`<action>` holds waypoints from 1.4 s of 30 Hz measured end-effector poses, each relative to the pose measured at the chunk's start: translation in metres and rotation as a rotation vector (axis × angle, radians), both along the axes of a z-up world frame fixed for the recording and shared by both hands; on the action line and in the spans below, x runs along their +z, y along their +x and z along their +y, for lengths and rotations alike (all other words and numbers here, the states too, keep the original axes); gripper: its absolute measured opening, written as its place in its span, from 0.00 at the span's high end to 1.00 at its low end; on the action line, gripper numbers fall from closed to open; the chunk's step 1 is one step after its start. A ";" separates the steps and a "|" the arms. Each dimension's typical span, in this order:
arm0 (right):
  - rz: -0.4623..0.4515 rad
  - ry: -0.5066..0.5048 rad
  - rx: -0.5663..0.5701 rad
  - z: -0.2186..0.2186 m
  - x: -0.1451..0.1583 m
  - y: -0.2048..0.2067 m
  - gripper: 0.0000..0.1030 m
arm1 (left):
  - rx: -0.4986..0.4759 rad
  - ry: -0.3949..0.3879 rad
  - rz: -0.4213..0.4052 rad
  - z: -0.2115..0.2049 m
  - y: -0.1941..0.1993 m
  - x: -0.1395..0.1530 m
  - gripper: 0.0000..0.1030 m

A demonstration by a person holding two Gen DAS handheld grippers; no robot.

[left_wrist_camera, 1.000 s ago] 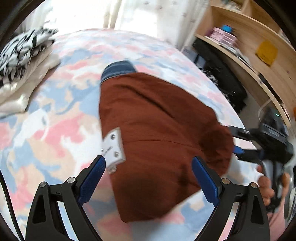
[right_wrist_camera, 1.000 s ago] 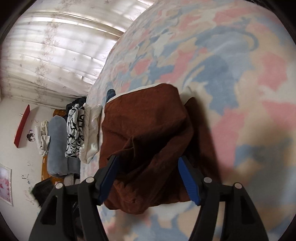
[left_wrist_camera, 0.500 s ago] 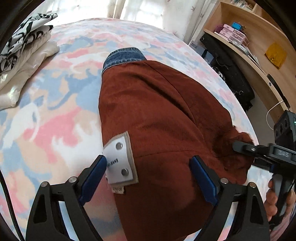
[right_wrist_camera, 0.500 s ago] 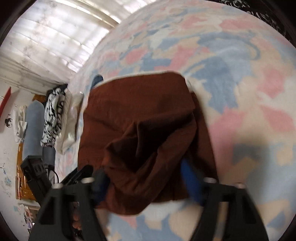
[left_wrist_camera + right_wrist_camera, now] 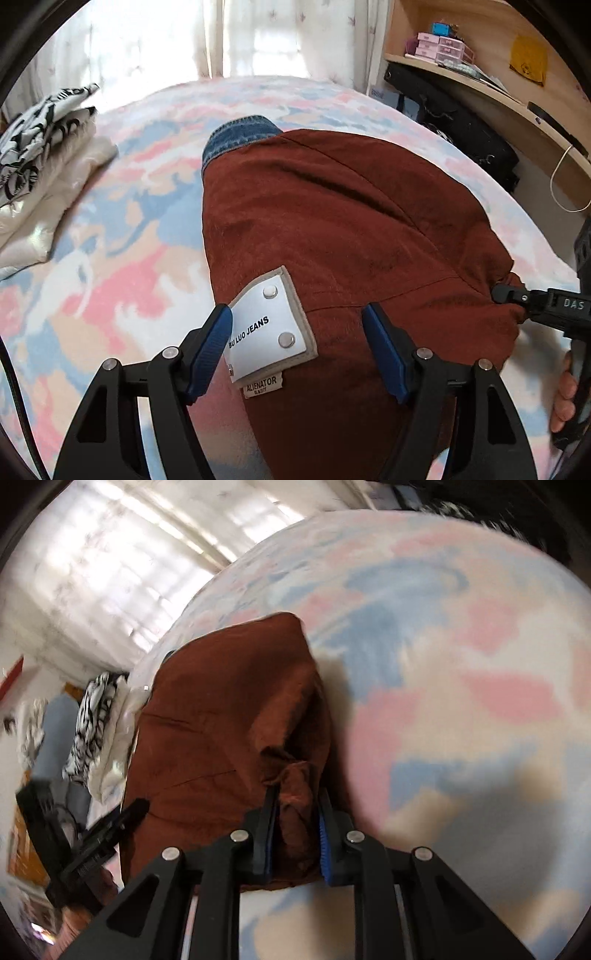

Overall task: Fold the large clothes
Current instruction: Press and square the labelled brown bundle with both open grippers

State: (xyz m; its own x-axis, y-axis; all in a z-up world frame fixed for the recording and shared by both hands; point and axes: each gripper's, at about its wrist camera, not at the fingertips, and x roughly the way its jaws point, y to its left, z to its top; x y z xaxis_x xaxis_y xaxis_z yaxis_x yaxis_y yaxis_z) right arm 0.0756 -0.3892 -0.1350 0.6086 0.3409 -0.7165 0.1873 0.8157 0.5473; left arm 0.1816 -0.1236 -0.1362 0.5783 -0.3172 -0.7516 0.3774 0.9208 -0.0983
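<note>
A rust-brown garment (image 5: 351, 229) lies folded on the bed, with a denim-blue piece (image 5: 240, 136) poking out at its far end. A white label patch (image 5: 269, 332) is sewn near its close edge. My left gripper (image 5: 297, 310) hangs low over that edge. Its jaws are closing, with the patch and brown cloth between them, and the pads do not press. My right gripper (image 5: 295, 808) is closing on a bunched fold of the garment (image 5: 229, 738), pads tight against it. In the left wrist view the right gripper (image 5: 498, 291) bites the garment's right corner.
The bed cover (image 5: 110, 266) is pastel pink, blue and cream. A folded stack of black-and-white and cream clothes (image 5: 48, 155) sits at the bed's left. A wooden shelf (image 5: 480, 81) and a black bag (image 5: 465, 136) stand beyond the right edge. Curtains (image 5: 221, 37) hang behind.
Both grippers sank toward the garment. The right gripper's jaws went from wide apart to pinched on the bunched brown fabric. The left jaws narrowed around the label patch.
</note>
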 end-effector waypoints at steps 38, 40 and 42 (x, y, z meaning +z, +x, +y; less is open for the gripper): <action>-0.033 -0.391 0.010 0.038 0.036 0.114 0.50 | 0.232 -0.004 0.056 -0.002 0.099 0.008 0.24; -0.008 -0.378 -0.021 0.023 0.025 0.116 0.50 | 0.225 -0.001 0.055 -0.003 0.100 0.004 0.24; 0.017 -0.330 -0.043 0.009 0.014 0.116 0.50 | 0.219 0.000 0.054 -0.004 0.100 0.002 0.24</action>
